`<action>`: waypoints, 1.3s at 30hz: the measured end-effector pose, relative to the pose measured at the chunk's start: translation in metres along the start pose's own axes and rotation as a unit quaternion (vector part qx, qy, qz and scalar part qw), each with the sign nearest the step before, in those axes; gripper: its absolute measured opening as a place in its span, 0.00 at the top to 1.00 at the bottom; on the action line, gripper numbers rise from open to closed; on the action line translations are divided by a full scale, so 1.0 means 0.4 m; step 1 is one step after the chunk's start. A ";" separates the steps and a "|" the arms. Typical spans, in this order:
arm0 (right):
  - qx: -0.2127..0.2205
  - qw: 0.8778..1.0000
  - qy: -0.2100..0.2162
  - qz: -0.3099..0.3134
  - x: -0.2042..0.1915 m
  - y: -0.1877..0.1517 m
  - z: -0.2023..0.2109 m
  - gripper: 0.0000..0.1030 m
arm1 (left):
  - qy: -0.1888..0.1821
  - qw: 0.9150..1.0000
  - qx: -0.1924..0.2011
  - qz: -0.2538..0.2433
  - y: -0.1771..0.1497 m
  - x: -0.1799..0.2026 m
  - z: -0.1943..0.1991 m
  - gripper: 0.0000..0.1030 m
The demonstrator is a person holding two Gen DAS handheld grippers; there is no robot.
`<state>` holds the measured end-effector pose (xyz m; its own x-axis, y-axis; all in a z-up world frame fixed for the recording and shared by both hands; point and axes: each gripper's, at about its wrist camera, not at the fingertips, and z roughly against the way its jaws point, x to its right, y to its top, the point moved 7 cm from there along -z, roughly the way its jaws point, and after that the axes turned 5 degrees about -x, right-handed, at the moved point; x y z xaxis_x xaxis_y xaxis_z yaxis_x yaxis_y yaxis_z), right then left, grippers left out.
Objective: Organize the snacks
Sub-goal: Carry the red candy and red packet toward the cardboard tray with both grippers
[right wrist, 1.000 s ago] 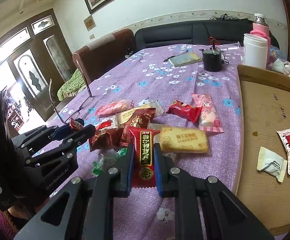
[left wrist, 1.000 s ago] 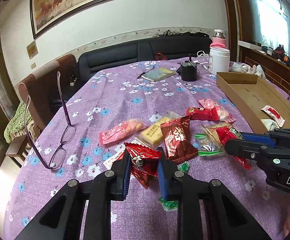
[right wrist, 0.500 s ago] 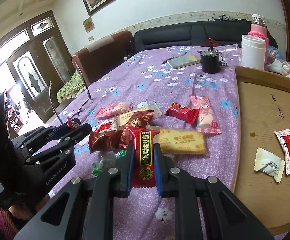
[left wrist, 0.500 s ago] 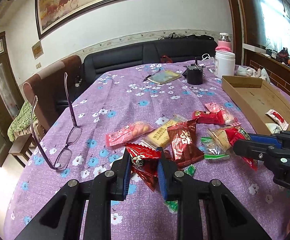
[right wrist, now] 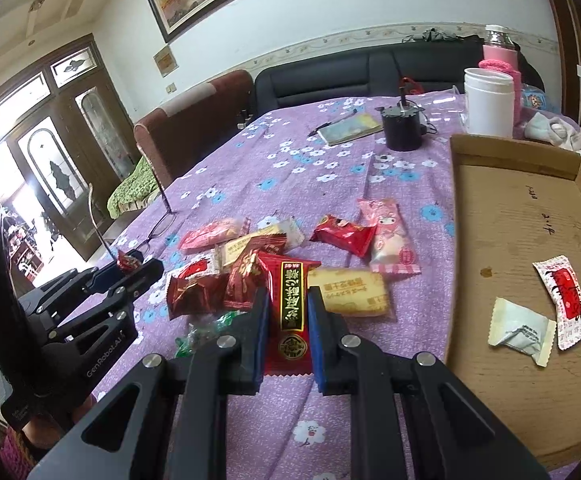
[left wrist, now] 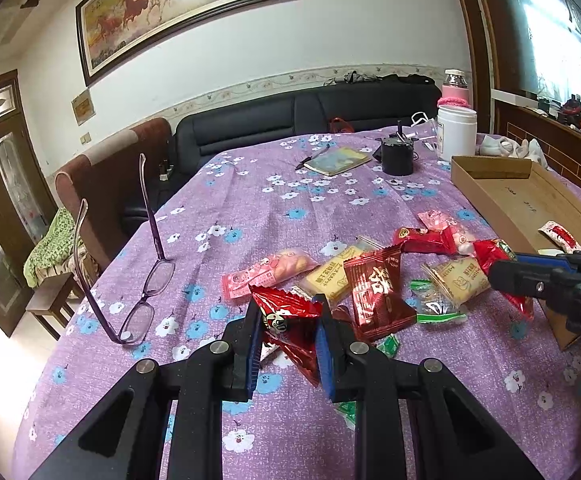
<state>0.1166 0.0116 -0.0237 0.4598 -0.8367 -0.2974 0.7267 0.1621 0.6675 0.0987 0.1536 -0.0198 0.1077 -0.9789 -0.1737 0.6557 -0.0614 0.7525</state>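
Note:
Loose snack packets lie in a heap on the purple flowered tablecloth [left wrist: 250, 208]: a pink one [left wrist: 266, 272], a yellow biscuit [left wrist: 330, 280], a dark red one [left wrist: 378, 296]. My left gripper [left wrist: 288, 308] is shut on a red triangular packet [left wrist: 290, 332], just above the heap's near edge. My right gripper [right wrist: 288, 296] is shut on a red packet with a black and gold label [right wrist: 290, 304], beside another yellow biscuit [right wrist: 350, 292]. The cardboard tray [right wrist: 510, 220] lies to the right and holds a white packet [right wrist: 520, 330] and a red-and-white one [right wrist: 566, 300].
Purple glasses [left wrist: 142, 292] stand with arms up at the left of the cloth. At the far end are a notebook [left wrist: 338, 160], a black cup [left wrist: 397, 158] and a white jar [left wrist: 456, 132]. A sofa and an armchair stand beyond the table.
Both grippers keep hold of their red packets. The right gripper has drifted slightly toward the tray; the left one has barely shifted.

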 end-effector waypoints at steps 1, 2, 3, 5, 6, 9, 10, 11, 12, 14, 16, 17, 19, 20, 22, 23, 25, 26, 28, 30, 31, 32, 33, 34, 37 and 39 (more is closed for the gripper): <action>0.000 1.000 0.000 -0.002 0.003 0.001 0.001 0.83 | 0.004 1.000 0.002 -0.001 0.000 0.000 0.001 0.76; 0.000 1.000 0.001 -0.003 0.005 0.002 0.001 0.83 | 0.005 1.000 0.003 -0.002 0.001 0.000 0.002 0.76; 0.000 1.000 0.000 -0.004 0.007 0.002 0.001 0.83 | 0.007 1.000 0.005 -0.004 0.000 0.001 0.003 0.76; 0.001 1.000 -0.002 -0.005 0.011 0.004 0.001 0.83 | 0.011 1.000 0.007 -0.006 0.001 0.002 0.004 0.76; 0.001 1.000 -0.001 -0.006 0.012 0.004 0.001 0.83 | 0.013 1.000 0.009 -0.007 0.001 0.002 0.005 0.76; 0.002 1.000 -0.002 -0.006 0.014 0.006 0.001 0.83 | 0.017 1.000 0.012 -0.007 0.003 0.000 0.008 0.76; 0.002 1.000 -0.002 -0.006 0.014 0.006 0.001 0.83 | 0.019 1.000 0.014 -0.007 0.003 -0.001 0.008 0.76; 0.002 1.000 -0.003 -0.006 0.014 0.006 0.001 0.83 | 0.020 1.000 0.014 -0.007 0.004 -0.002 0.009 0.76; 0.002 1.000 -0.003 -0.006 0.015 0.006 0.002 0.83 | 0.020 1.000 0.014 -0.007 0.003 -0.002 0.009 0.76; 0.002 1.000 -0.002 -0.005 0.014 0.006 0.001 0.83 | 0.023 1.000 0.015 -0.007 0.003 -0.002 0.010 0.76; 0.003 1.000 -0.003 -0.006 0.016 0.007 0.001 0.83 | 0.027 0.999 0.017 -0.008 0.003 -0.002 0.011 0.76; 0.002 1.000 -0.002 -0.005 0.016 0.007 0.000 0.83 | 0.029 0.999 0.018 -0.008 0.004 -0.003 0.012 0.76; 0.002 1.000 -0.003 -0.005 0.016 0.006 0.001 0.83 | 0.031 0.999 0.021 -0.009 0.005 -0.004 0.014 0.76; 0.002 1.000 -0.004 -0.005 0.017 0.006 0.001 0.83 | 0.032 0.999 0.021 -0.009 0.005 -0.004 0.014 0.76; 0.001 1.000 -0.002 -0.004 0.016 0.005 0.001 0.83 | 0.034 0.999 0.021 -0.009 0.005 -0.005 0.016 0.76; 0.001 1.000 -0.003 -0.004 0.016 0.005 0.001 0.83 | 0.034 0.999 0.021 -0.009 0.005 -0.006 0.016 0.76; 0.001 1.000 -0.002 -0.004 0.015 0.005 0.001 0.83 | 0.035 0.999 0.023 -0.009 0.005 -0.006 0.018 0.76; 0.001 1.000 -0.002 -0.004 0.015 0.005 0.001 0.83 | 0.035 0.999 0.023 -0.010 0.005 -0.006 0.018 0.76; 0.002 1.000 -0.004 -0.004 0.015 0.004 0.001 0.83 | 0.036 0.999 0.023 -0.010 0.005 -0.005 0.017 0.76; 0.002 1.000 -0.003 -0.004 0.015 0.004 0.001 0.83 | 0.036 0.999 0.023 -0.010 0.005 -0.005 0.017 0.76; 0.002 1.000 -0.004 -0.004 0.015 0.005 0.001 0.83 | 0.035 0.999 0.023 -0.010 0.005 -0.005 0.018 0.76; 0.002 1.000 -0.004 -0.005 0.015 0.005 0.001 0.83 | 0.035 0.999 0.023 -0.009 0.005 -0.005 0.018 0.76; 0.002 1.000 -0.004 -0.005 0.015 0.005 0.000 0.83 | 0.035 0.999 0.024 -0.010 0.005 -0.005 0.018 0.76; 0.002 1.000 -0.004 -0.005 0.015 0.005 0.000 0.83 | 0.035 0.999 0.023 -0.010 0.005 -0.005 0.017 0.76; 0.002 1.000 -0.003 -0.005 0.016 0.005 0.000 0.83 | 0.035 0.999 0.022 -0.010 0.004 -0.005 0.018 0.76; 0.002 1.000 -0.005 -0.005 0.016 0.005 0.000 0.83 | 0.034 0.999 0.022 -0.010 0.004 -0.005 0.017 0.76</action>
<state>0.1209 0.0065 -0.0241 0.4485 -0.8430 -0.2972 0.7283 0.1519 0.6682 0.0945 0.1539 -0.0139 0.1467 -0.9617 -0.2316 0.6242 -0.0917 0.7759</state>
